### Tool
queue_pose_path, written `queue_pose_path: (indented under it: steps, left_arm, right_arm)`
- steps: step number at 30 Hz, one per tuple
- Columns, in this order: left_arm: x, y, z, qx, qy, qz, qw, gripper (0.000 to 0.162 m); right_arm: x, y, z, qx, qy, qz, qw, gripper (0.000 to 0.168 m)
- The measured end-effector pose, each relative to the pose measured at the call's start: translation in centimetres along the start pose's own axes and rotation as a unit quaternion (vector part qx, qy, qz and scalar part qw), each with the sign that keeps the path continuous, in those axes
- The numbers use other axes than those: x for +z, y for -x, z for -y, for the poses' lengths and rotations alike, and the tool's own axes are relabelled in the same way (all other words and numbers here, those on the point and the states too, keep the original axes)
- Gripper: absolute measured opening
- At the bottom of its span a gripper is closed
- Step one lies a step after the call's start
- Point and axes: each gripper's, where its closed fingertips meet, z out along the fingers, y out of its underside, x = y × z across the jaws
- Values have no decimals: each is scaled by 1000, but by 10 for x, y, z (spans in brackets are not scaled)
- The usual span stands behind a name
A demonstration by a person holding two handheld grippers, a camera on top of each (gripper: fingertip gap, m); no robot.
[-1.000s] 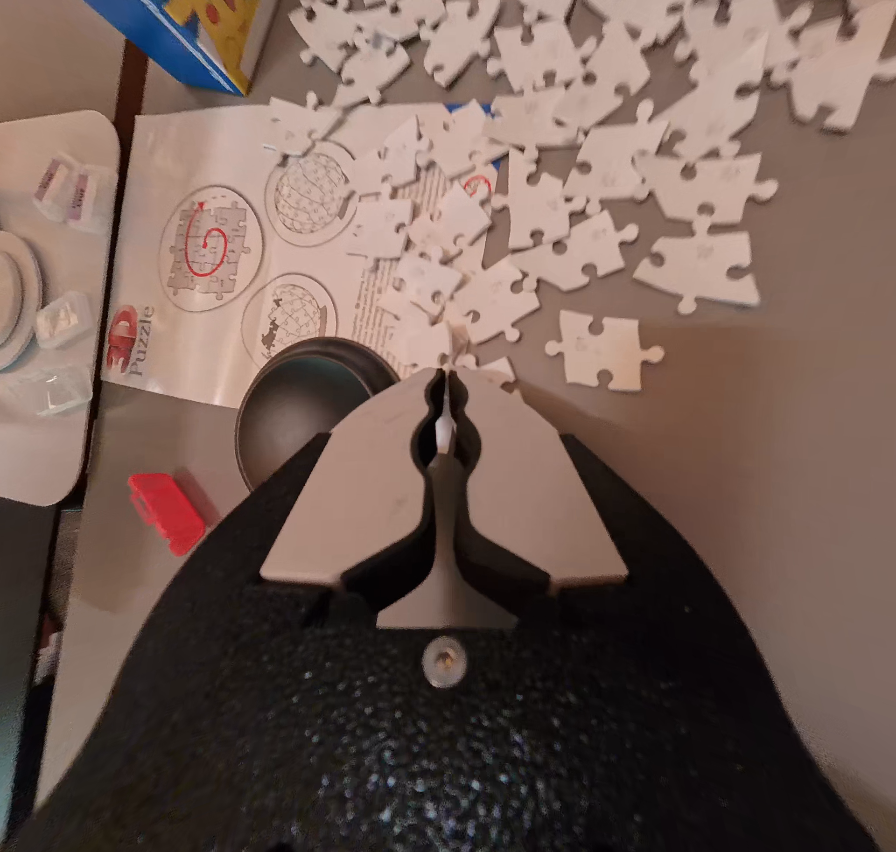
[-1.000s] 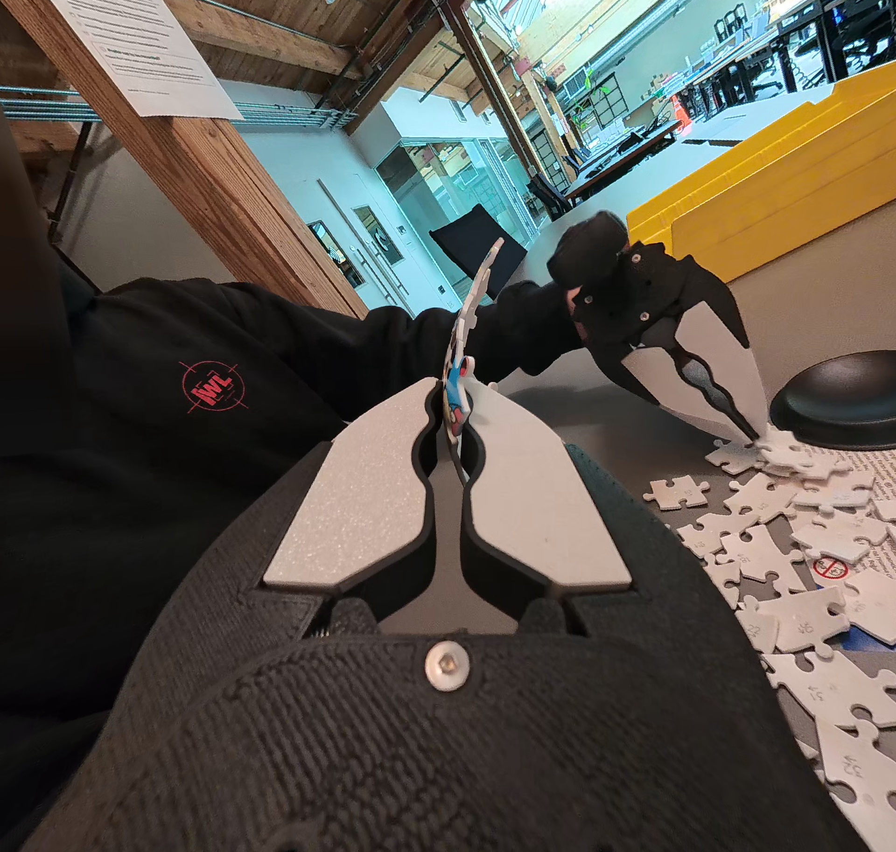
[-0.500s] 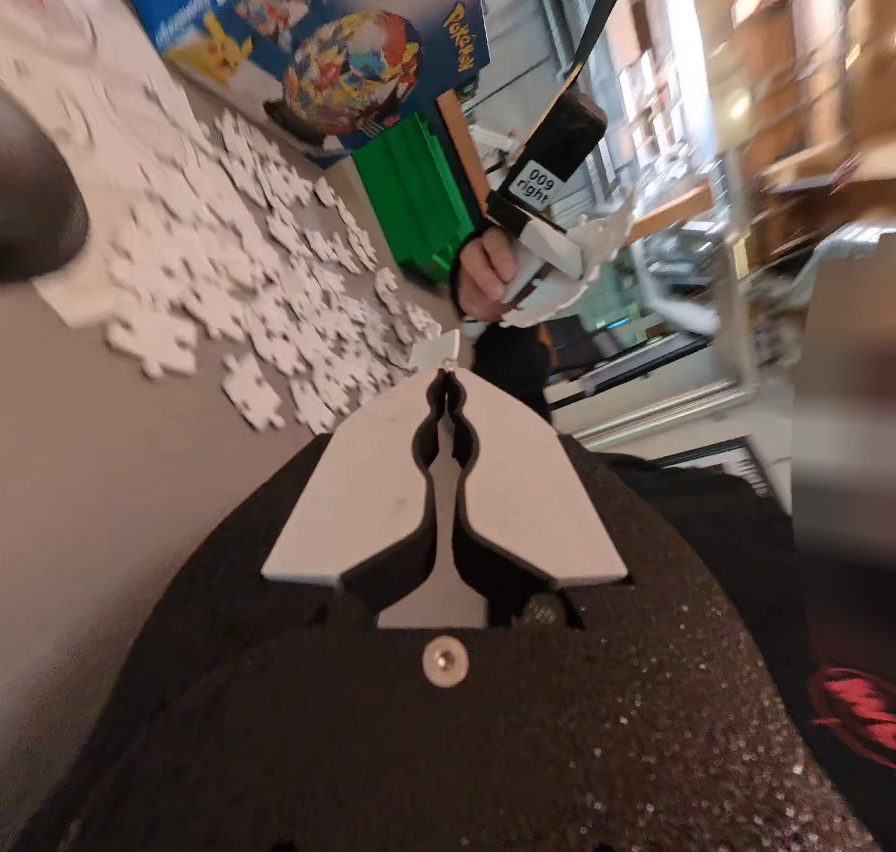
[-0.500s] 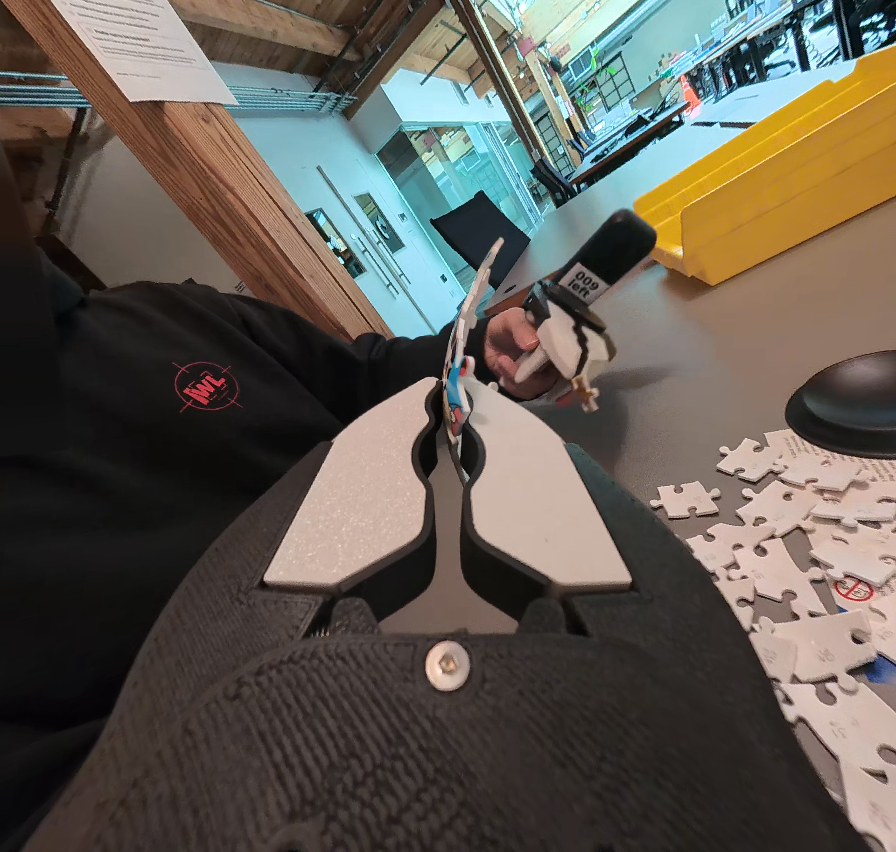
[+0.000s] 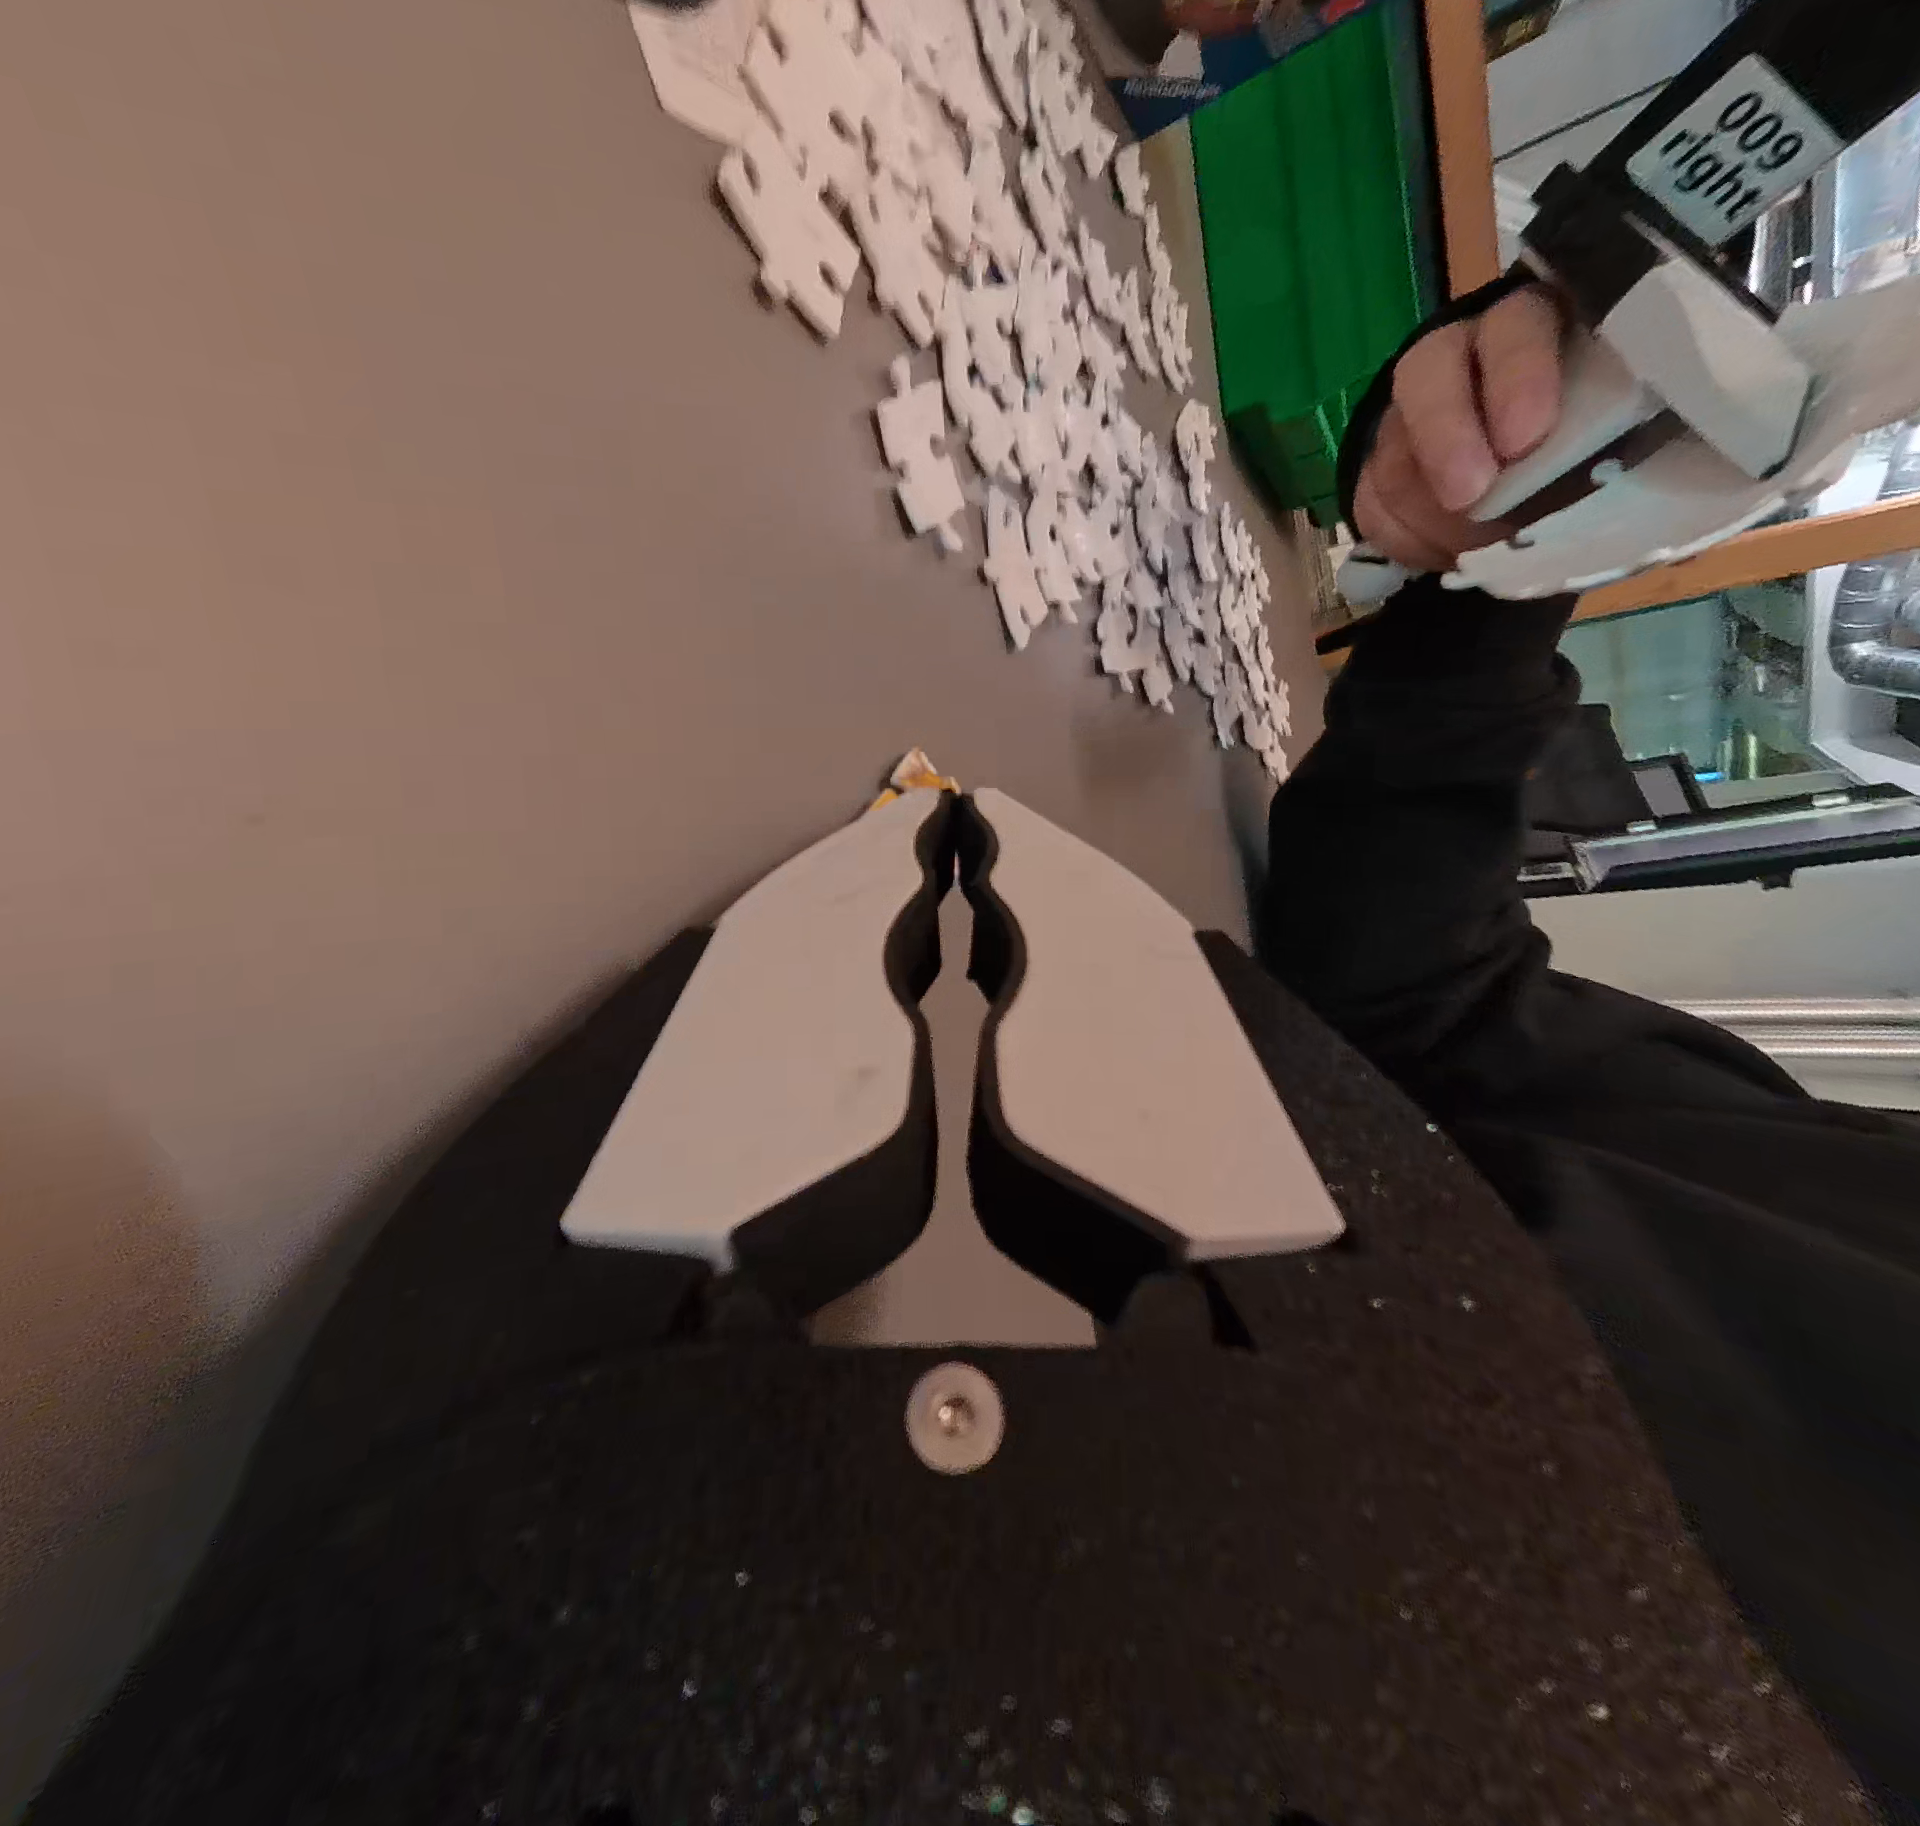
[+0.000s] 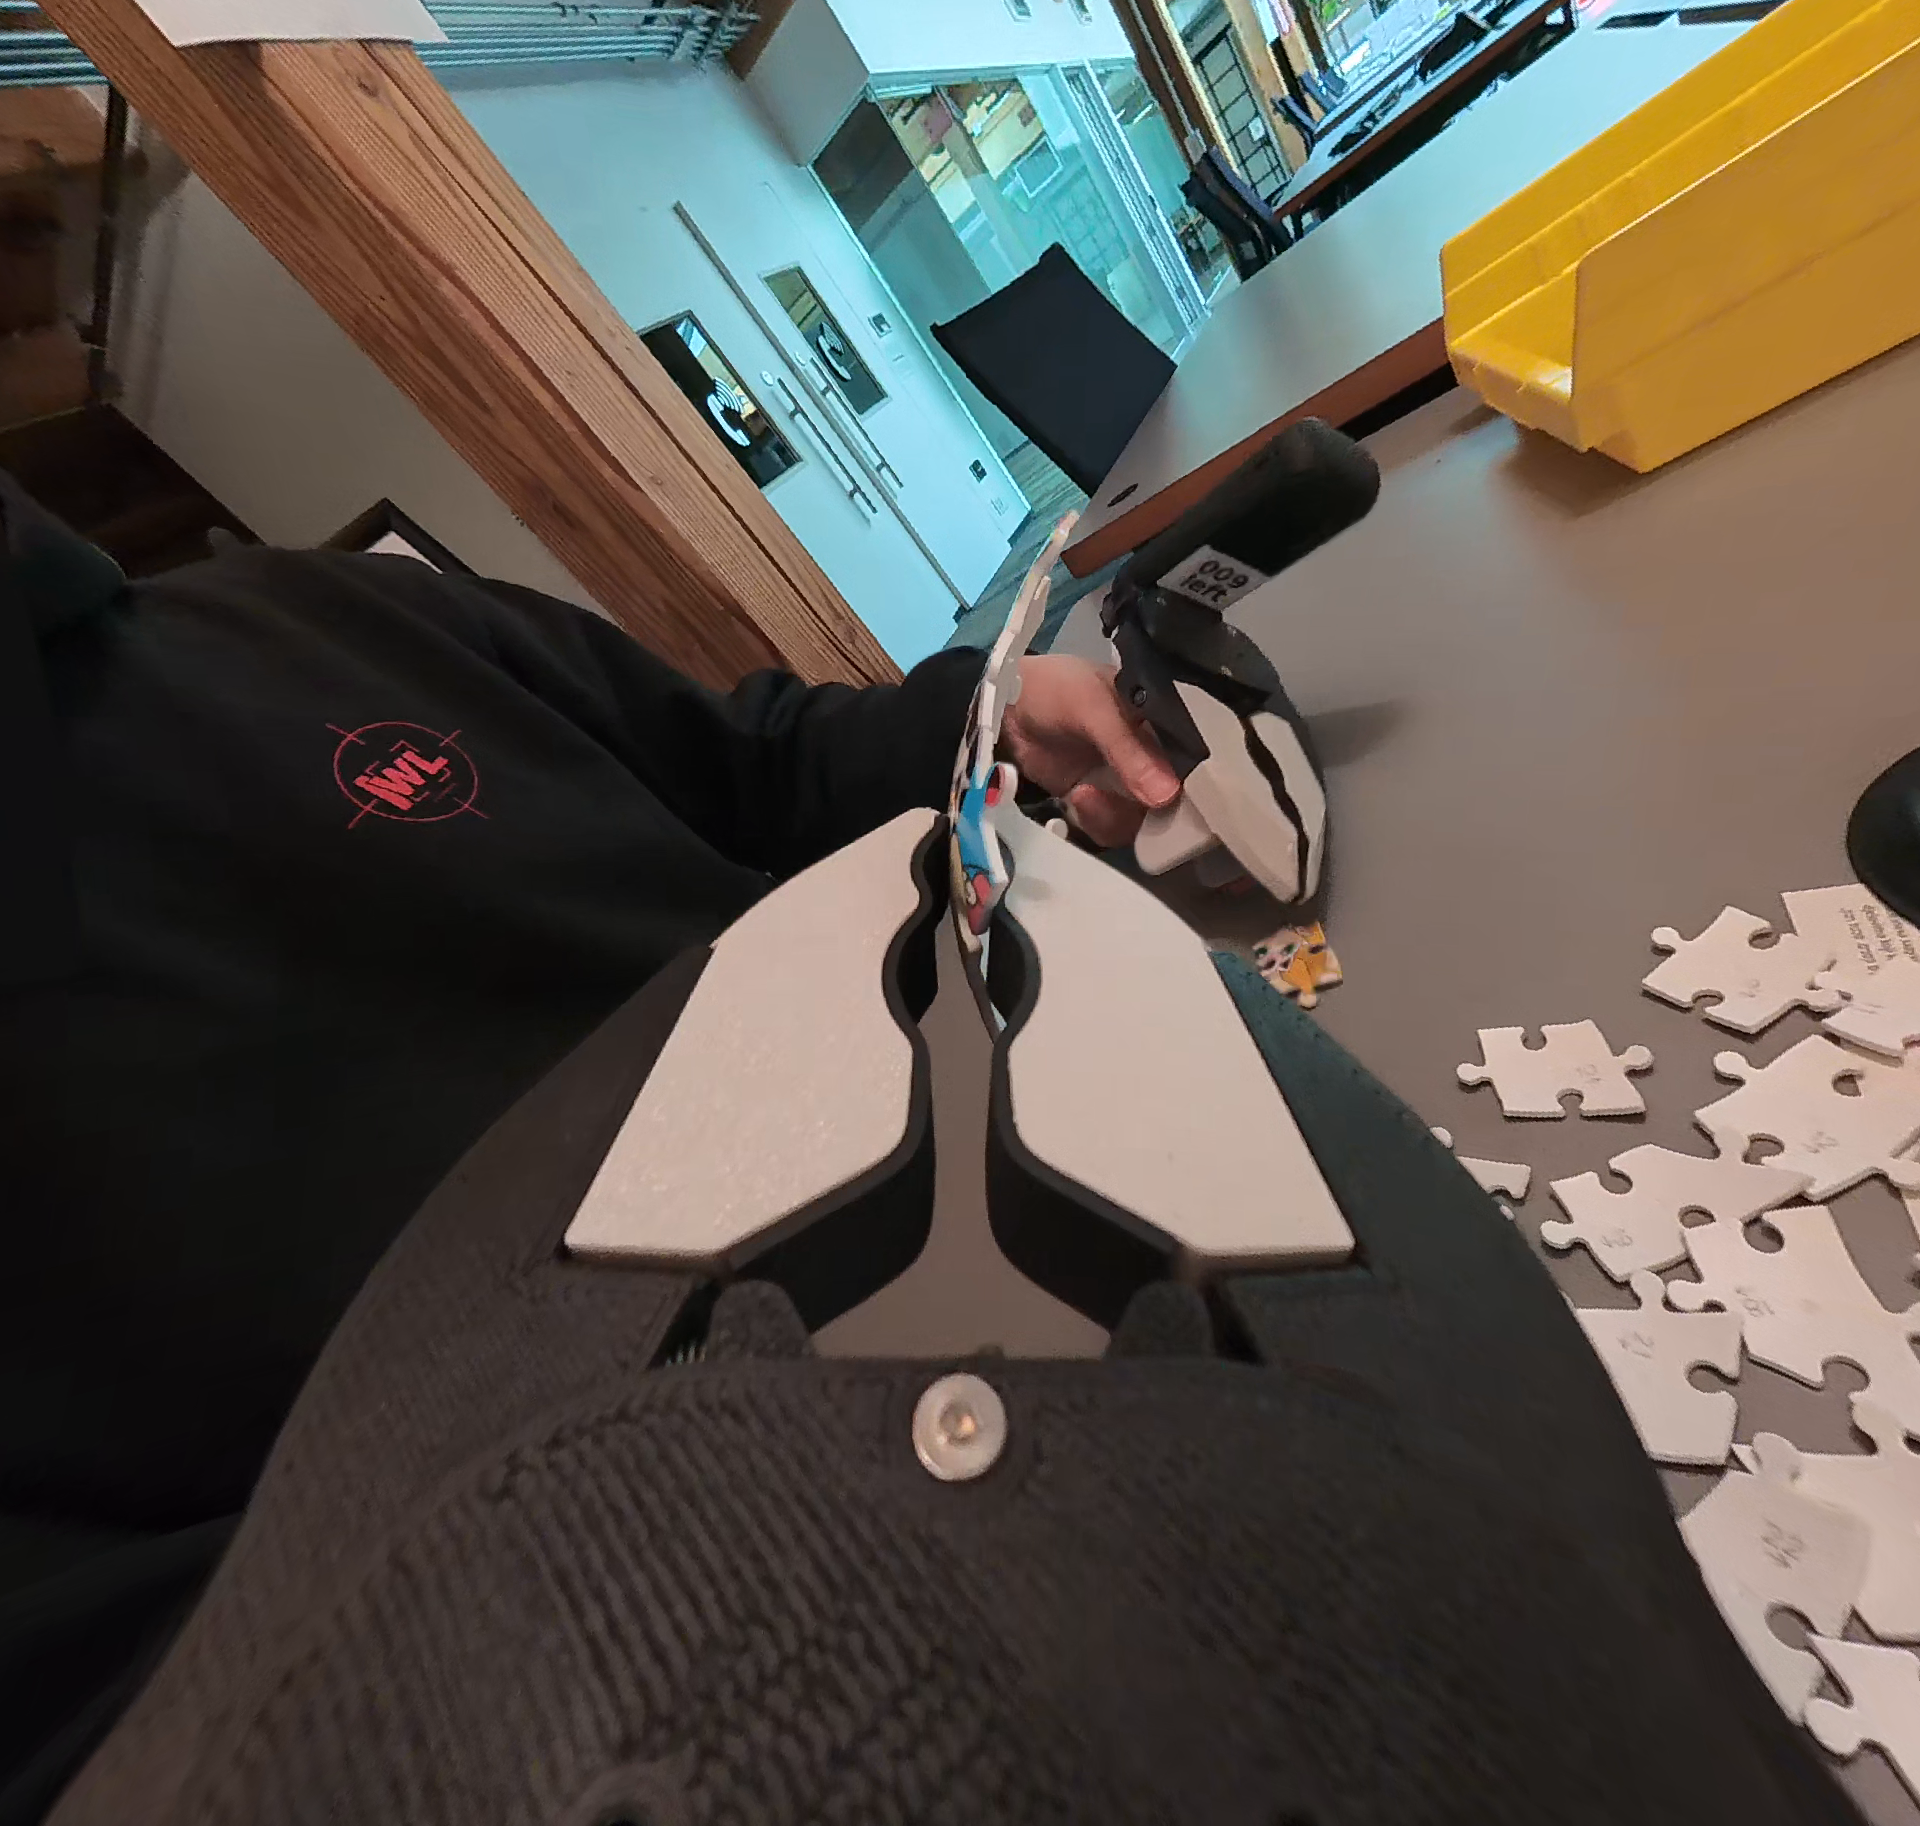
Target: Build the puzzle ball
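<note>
Left gripper (image 5: 956, 805): jaws closed to a thin dark slit, with nothing visible between them. A small colour piece (image 6: 1294, 961) lies picture-up, flat on the table (image 6: 1558, 685), right at these tips and poking out on their left. You can't tell whether a corner is nipped or only touched.

Right gripper (image 6: 971, 841): jaws clamped on the joined strip (image 6: 1000, 685), a curved run of pieces held edge-on. Its long axis runs up and away from the tips, printed face to the jaws' left and white back to their right.

Key relation: the colour piece sits low and beyond the right jaws, slightly to their right, on the table. The strip is held up in the air. Your left gripper is far nearer the piece, so the likely next move is a left pick, then a lift to the strip's free edge.

Room: bare table all round the left tips. The loose white pieces (image 6: 1558, 1070) start well off to the right jaws' right, backs up. A black dish (image 6: 1886, 841) lies past them and a yellow bin (image 6: 1662, 322) farther out. The table edge and your sleeve are close on the near side, so don't drag the piece that way.
</note>
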Motion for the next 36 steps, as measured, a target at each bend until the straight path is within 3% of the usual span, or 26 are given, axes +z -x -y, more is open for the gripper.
queue_pose_path:
  steps: [1,7,8,9,13,17,22,26,27,33,36]
  left_arm:
    - [-1,1,4,20,-10,4,1000,0]
    - [-7,-4,8,208,-6,27,978,0]
    - [-8,-7,6,248,4,30,968,9]
    - [-8,-5,6,286,15,51,957,32]
    - [-5,4,1,408,79,111,903,32]
    - [2,20,-4,453,136,132,871,39]
    - [6,20,-10,505,148,137,839,37]
    - [8,16,-19,516,160,132,831,14]
    - [9,14,-22,517,162,125,831,2]
    - [7,12,-17,564,156,130,800,27]
    - [10,4,-7,639,146,114,746,38]
  right_arm:
    - [1,0,-1,0,2,0,1000,4]
    - [-1,0,-1,-4,3,-2,1000,4]
    - [-2,0,0,-3,1,-1,1000,4]
    - [-3,0,0,-3,-1,-1,1000,4]
    - [-4,0,0,-4,-2,-2,1000,4]
    - [-5,1,1,-6,-3,-2,1000,4]
    - [-8,1,1,-8,-5,-4,1000,4]
    - [-10,-1,1,-4,-10,-6,1000,4]
    - [-10,-1,1,-4,-10,-6,1000,4]
    - [-9,1,1,-9,-6,-3,1000,4]
    - [-9,2,1,-11,-4,-3,1000,4]
